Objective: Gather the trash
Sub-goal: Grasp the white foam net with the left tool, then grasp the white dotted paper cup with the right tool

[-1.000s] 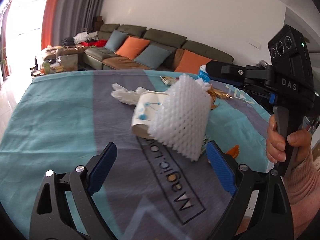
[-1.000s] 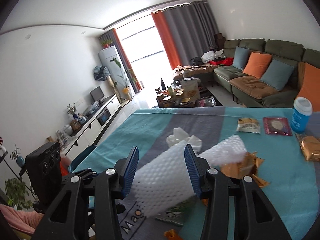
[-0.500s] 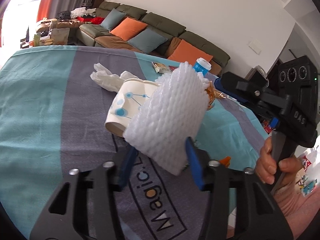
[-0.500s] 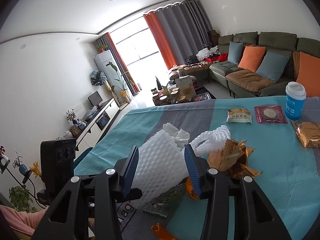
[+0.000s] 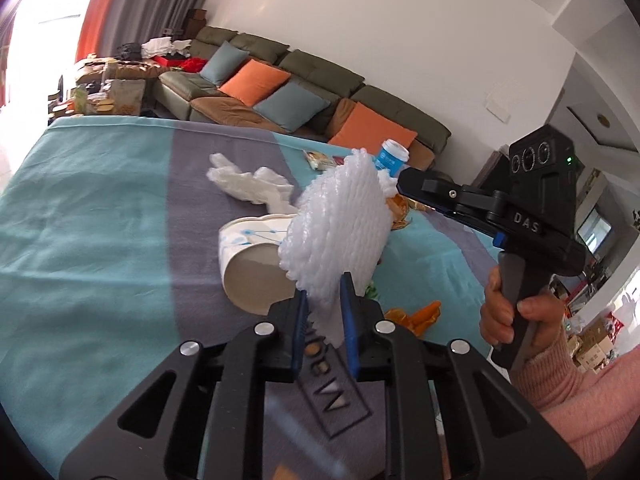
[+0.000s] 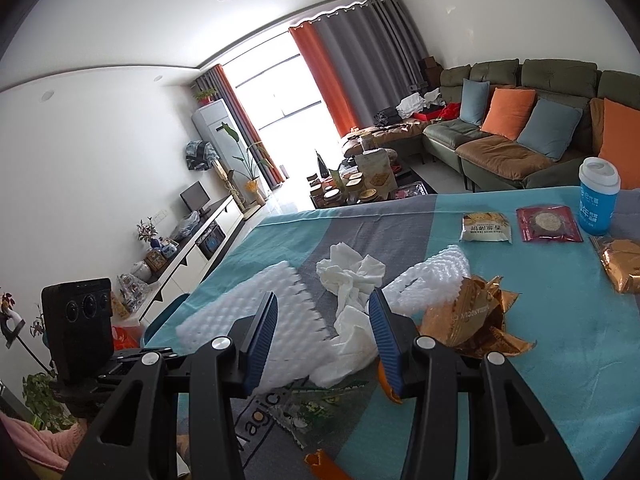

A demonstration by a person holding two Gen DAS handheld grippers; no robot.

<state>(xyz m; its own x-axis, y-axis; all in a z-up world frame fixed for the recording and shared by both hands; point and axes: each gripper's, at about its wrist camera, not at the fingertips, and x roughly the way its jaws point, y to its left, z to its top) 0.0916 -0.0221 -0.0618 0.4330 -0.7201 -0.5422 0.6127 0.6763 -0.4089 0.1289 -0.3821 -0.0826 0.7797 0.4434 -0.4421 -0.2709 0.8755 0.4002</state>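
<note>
My left gripper is shut on a white foam net sleeve and holds it above the table. The sleeve also shows in the right wrist view. My right gripper is open and empty, just behind the sleeve. On the cloth lie a tipped paper cup, crumpled white tissue, a second foam net, a gold foil wrapper and orange peel bits.
The table has a teal and grey cloth. At its far side stand a blue cup with a white lid, a cracker packet, a red packet and a gold packet. A sofa is behind.
My left gripper closed on the foam net sleeve. My right gripper opened, let go of it and drew back. The sleeve now hangs from the left gripper alone.
</note>
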